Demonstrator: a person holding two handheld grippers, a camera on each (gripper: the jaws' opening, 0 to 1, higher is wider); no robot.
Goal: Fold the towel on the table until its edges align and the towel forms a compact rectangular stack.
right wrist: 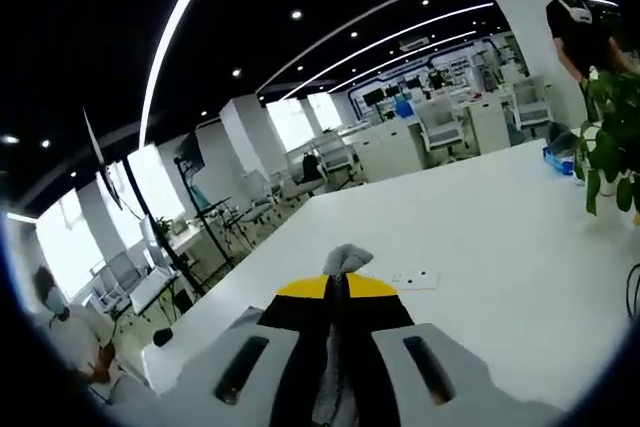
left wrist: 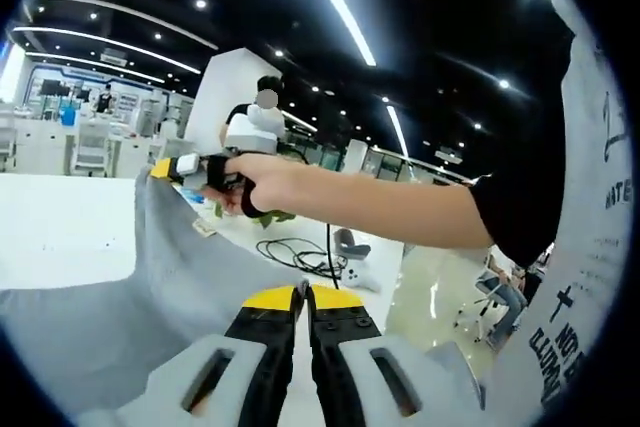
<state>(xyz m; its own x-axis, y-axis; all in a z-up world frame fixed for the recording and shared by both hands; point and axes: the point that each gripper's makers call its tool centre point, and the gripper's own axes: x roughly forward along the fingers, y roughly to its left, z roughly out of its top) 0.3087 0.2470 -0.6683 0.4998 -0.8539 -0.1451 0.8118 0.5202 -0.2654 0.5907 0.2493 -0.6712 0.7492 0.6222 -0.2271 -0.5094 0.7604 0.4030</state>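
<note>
Left gripper (left wrist: 303, 294): fingers pressed together at 6 o'clock of the left gripper view, yellow tips touching, with the grey towel (left wrist: 160, 287) pinched between them; cloth spreads out from the tips toward 9 o'clock and rises in a taut sheet toward 11 o'clock. At the top of that sheet the right gripper (left wrist: 165, 169) holds the towel's upper corner, with the person's hand (left wrist: 255, 185) wrapped around its grip and the bare forearm running off toward 3 o'clock. The towel hangs lifted between the two grippers, above the white desk (left wrist: 60, 227), which shows at 9 o'clock. A coiled black cable (left wrist: 295, 252) lies on the desk just past the left fingertips. In the right gripper view, the right gripper (right wrist: 337, 282) has its fingers closed on a small tuft of grey towel (right wrist: 345, 257) that pokes up just above the yellow tips, with more cloth visible in the slot between the fingers toward 6 o'clock. White desk (right wrist: 470, 237) stretches beyond toward 3 o'clock. A green plant (right wrist: 610, 137) stands on it at 3 o'clock. A seated person (right wrist: 70, 332) shows at 8 o'clock.
</note>
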